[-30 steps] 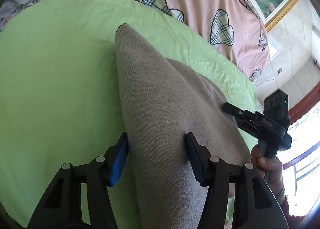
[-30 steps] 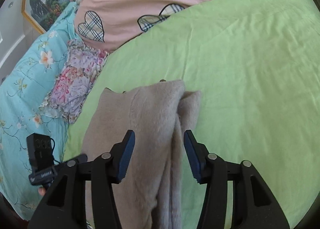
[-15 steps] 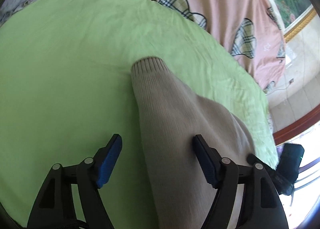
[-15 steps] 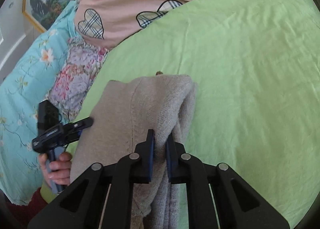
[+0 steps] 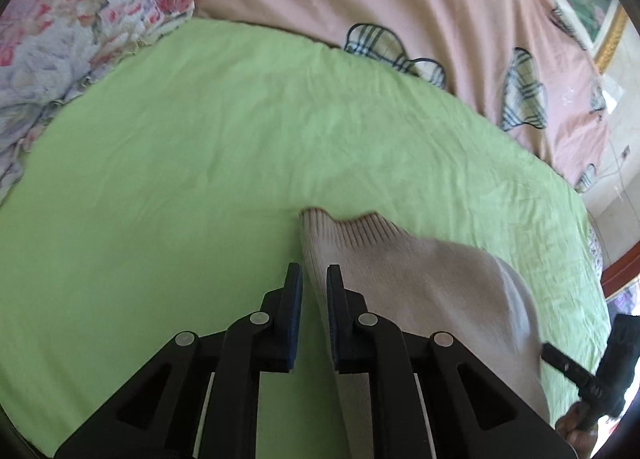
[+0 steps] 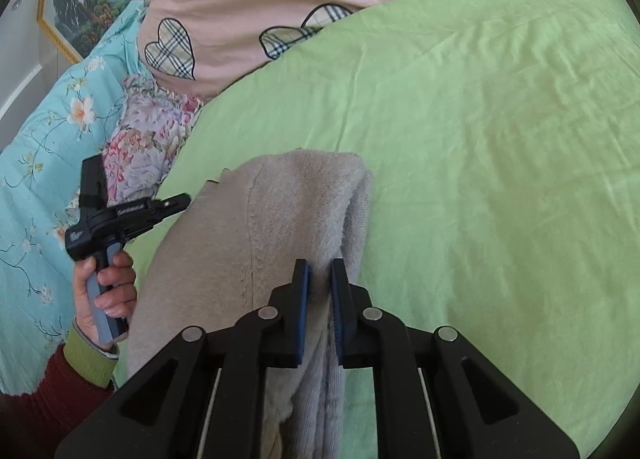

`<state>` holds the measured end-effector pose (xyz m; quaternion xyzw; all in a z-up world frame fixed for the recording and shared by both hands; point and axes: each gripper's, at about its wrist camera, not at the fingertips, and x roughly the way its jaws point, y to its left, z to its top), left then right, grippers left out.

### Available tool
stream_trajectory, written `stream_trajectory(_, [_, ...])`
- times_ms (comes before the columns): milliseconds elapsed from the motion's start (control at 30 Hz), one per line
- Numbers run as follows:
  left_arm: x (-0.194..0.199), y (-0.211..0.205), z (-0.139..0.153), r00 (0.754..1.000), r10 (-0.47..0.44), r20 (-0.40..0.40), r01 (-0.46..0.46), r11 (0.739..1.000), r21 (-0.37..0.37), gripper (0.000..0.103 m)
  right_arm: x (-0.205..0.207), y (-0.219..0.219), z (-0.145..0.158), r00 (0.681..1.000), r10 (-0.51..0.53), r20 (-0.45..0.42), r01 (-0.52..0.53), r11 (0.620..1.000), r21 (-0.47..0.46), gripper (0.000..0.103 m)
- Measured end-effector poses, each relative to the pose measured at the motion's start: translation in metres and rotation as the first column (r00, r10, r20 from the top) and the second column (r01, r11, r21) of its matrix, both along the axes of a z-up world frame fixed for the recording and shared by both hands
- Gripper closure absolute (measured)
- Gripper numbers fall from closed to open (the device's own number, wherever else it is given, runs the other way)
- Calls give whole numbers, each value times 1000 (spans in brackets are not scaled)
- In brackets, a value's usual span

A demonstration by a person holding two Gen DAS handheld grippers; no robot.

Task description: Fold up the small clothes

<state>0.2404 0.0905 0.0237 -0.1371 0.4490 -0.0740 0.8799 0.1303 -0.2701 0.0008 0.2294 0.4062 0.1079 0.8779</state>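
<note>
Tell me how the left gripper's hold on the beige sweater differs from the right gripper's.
The left gripper pinches the beige sweater at its side edge, just below the ribbed cuff; the right gripper pinches a thick folded bunch of it. Green sheet shows beside the left gripper's left finger, while cloth lies on both sides of the right one. Both are shut on the same sweater.
</note>
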Motion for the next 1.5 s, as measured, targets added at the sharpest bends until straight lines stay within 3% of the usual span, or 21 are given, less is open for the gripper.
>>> stream_trajectory(67, [-39, 0, 10, 999, -25, 34, 26, 1000, -14, 83, -14, -3, 5, 1000, -7, 13, 6, 999, 36, 88])
stream_trajectory(133, [-73, -2, 15, 997, -51, 56, 52, 998, -19, 76, -31, -5, 9, 1000, -12, 26, 11, 999, 47, 73])
stream_trajectory(167, [-100, -4, 18, 994, -73, 79, 74, 997, -14, 73, -38, -4, 10, 999, -11, 34, 10, 999, 45, 60])
stream_trajectory(200, [-119, -6, 18, 992, -88, 91, 89, 996, -6, 71, -47, -2, 12, 999, -7, 46, 5, 999, 43, 56])
stream_trajectory(367, [-203, -19, 11, 982, -155, 106, 150, 987, 54, 63, -84, 10, 14, 998, 29, 60, -31, 999, 29, 56])
stream_trajectory(567, [-262, -32, -13, 970, -223, 91, 213, 971, 111, 58, -112, 20, 0, 998, 40, 37, -41, 999, 20, 56])
stream_trajectory(767, [-267, -44, -29, 969, -237, 69, 230, 968, 99, 57, -122, 33, -9, 998, 65, 24, -65, 998, -5, 56])
stream_trajectory(1067, [-252, -58, -32, 984, -137, 112, 111, 971, 211, 57, -118, 47, -14, 994, 103, 33, -102, 995, -17, 56])
stream_trajectory(1133, [-250, -62, -38, 986, -134, 102, 109, 968, 226, 58, -113, 50, -18, 993, 112, 28, -112, 994, -22, 61])
stream_trajectory(1233, [-252, -66, -46, 987, -134, 93, 106, 960, 260, 58, -104, 51, -24, 994, 114, 2, -114, 993, -25, 90])
stream_trajectory(1367, [-253, -60, -42, 988, -111, 109, 82, 965, 248, 60, -102, 42, -8, 991, 122, 54, -124, 992, 28, 95])
stream_trajectory(1500, [-252, -68, -40, 988, -113, 109, 78, 956, 284, 64, -103, 31, 29, 982, 108, 155, -125, 987, 102, 96])
